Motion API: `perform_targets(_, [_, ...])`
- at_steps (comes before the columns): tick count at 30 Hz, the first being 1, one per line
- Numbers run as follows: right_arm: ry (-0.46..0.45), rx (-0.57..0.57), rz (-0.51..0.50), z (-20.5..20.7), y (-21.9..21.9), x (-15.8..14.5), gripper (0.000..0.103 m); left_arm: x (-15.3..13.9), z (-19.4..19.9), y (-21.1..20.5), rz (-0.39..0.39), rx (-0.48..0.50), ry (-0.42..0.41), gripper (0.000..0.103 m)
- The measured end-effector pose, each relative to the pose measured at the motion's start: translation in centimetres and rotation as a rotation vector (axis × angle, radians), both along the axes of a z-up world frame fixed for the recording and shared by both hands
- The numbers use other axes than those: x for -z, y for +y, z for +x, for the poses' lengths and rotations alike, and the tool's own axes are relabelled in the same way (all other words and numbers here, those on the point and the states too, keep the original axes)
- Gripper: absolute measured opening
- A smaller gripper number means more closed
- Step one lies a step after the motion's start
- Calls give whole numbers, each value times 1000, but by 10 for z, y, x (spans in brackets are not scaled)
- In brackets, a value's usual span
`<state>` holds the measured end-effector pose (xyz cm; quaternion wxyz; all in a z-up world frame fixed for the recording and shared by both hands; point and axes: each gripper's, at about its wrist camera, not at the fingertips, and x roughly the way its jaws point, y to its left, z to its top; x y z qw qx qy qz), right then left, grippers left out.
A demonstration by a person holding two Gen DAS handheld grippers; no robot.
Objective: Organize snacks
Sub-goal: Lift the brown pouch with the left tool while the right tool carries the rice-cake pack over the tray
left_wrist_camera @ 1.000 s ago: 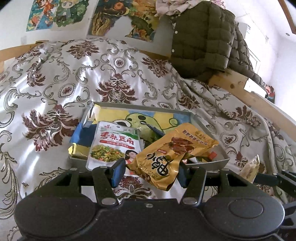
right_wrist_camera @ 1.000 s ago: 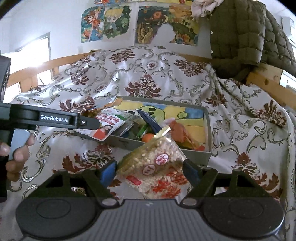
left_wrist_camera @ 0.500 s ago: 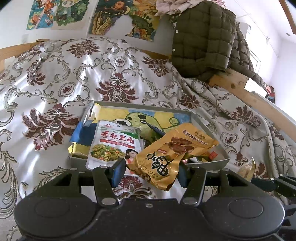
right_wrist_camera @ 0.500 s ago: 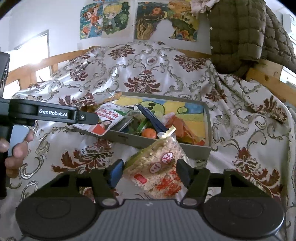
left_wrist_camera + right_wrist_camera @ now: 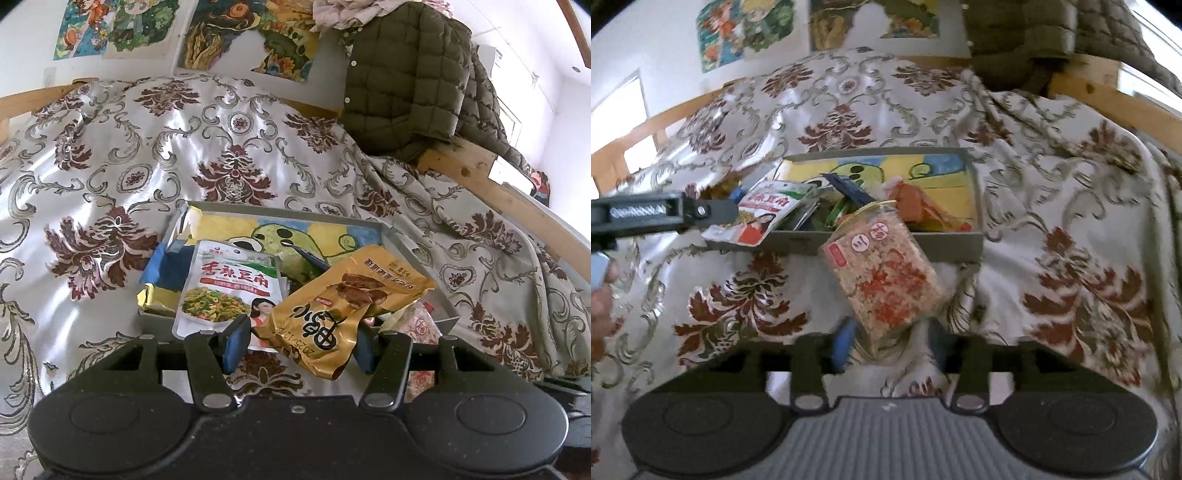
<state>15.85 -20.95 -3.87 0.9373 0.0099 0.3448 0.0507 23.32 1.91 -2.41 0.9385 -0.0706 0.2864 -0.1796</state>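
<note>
Leftmost, the left gripper [image 5: 297,341] is clamped on the lower edge of a gold snack pouch [image 5: 345,301], whose upper end reaches over the near rim of the grey tray [image 5: 424,245] on the patterned bedspread [image 5: 110,155]. Just left of it, a white-and-green snack pouch [image 5: 229,291] hangs half out over the same near wall; the gold pouch overlaps its right edge, so it could be dragged off onto the bedspread if the gold one swings that way.

Further right, the right gripper [image 5: 888,349] has its jaws around the bottom end of a clear bag of puffed-rice snack [image 5: 886,273]. The jaws have just been opening, with the bag between them, and the blur leaves it unclear whether the pads are pressing on it. The bag's top leans against the tray's front wall [image 5: 945,245], most of it outside. Judging by this, the bag risks sliding down onto the cloth instead of landing inside, because so little of it clears the rim. The tray already looks crowded near that wall, which leaves little room.
</note>
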Motion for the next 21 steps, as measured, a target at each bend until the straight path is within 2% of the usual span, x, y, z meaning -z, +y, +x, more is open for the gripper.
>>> perform_targets(4, [-56,-51,-125,20,13,10,86,1,4,2,-2,-5,3,59])
perform_targets(7, [-64,-92,-162,29,17,15,90,5,8,2,-9,-12,12,59])
perform_targets(14, [-70,-154,-280,48,38,33,90,9,18,3,-25,-21,23,59])
perform_targets(16, [-71,-144,-307,53,41,37,82,10,20,3,-27,-22,24,59])
perform_targets(21, [-61,-139,-300,54,42,36,76,9,24,4,-37,-27,22,59])
